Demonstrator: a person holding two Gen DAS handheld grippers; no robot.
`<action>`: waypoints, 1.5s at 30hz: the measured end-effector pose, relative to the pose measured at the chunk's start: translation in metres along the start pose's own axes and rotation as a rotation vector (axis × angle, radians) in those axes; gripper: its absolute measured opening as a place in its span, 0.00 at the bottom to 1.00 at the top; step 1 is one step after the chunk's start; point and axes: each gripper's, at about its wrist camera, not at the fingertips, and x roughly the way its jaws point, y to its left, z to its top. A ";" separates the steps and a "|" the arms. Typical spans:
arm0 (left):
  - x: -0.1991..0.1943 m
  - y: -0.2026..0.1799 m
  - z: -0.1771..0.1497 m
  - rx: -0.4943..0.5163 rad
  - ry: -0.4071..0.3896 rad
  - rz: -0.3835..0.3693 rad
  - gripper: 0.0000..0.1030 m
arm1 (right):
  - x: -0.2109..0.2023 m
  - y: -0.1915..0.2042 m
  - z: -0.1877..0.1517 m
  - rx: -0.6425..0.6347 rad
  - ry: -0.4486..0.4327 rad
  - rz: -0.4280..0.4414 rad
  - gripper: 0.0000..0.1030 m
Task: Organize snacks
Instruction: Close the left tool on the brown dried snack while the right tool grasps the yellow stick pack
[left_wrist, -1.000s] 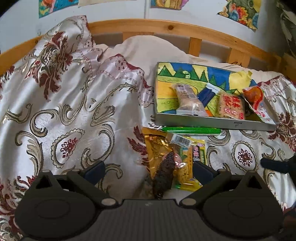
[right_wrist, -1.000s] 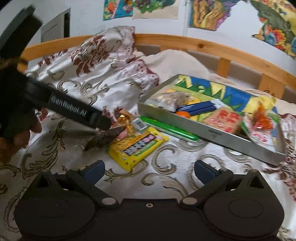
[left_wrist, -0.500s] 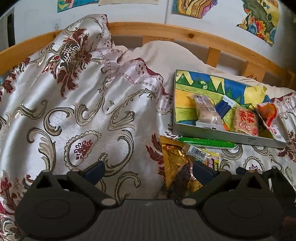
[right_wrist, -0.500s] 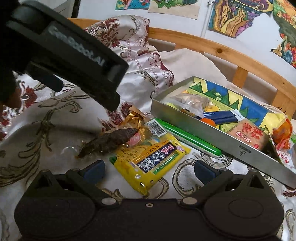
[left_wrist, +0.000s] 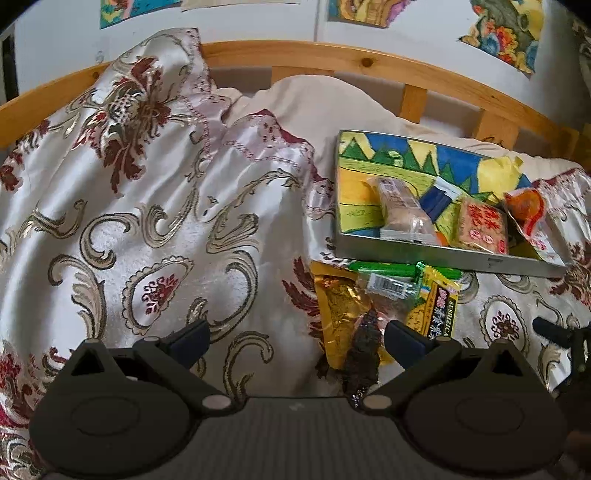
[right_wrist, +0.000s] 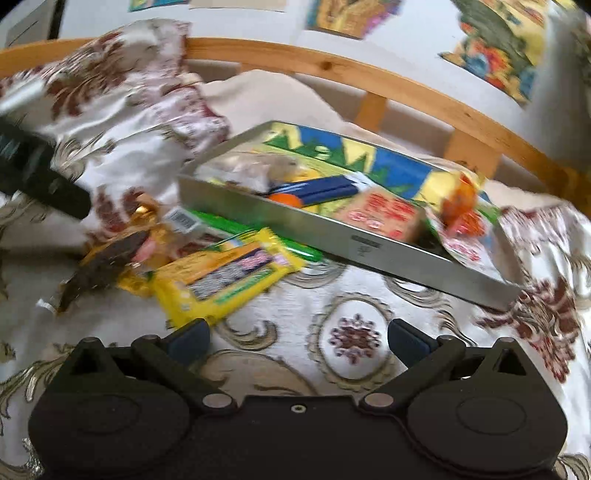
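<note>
A metal tray (left_wrist: 443, 254) with a colourful lining holds several snack packs; it also shows in the right wrist view (right_wrist: 369, 243). In front of it lie a gold pouch with a dark snack (left_wrist: 347, 314), a yellow pack (left_wrist: 439, 310) and a green stick pack (left_wrist: 388, 266). In the right wrist view the yellow pack (right_wrist: 225, 277), dark snack (right_wrist: 107, 262) and green stick (right_wrist: 295, 249) lie left of centre. My left gripper (left_wrist: 295, 338) is open and empty, the pile by its right finger. My right gripper (right_wrist: 297, 338) is open and empty over the bedspread.
A patterned satin bedspread (left_wrist: 147, 221) covers the bed. A wooden headboard rail (left_wrist: 332, 59) runs along the back, with a cream pillow (left_wrist: 314, 103) before it. The left gripper's arm (right_wrist: 40, 181) enters the right wrist view at the left.
The left gripper has drawn back and left from the snack pile, still open. The right gripper has swung right, toward the tray; its view is blurred by motion.
</note>
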 end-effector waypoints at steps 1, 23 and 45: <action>0.000 -0.001 -0.001 0.012 0.001 -0.002 0.99 | 0.000 -0.004 0.002 0.012 -0.007 0.001 0.99; 0.005 -0.037 -0.022 0.344 0.046 0.050 0.99 | 0.068 -0.022 0.052 0.268 0.213 0.312 0.99; 0.004 -0.044 -0.022 0.365 0.009 -0.041 0.99 | 0.031 -0.042 0.033 0.080 0.243 0.300 0.94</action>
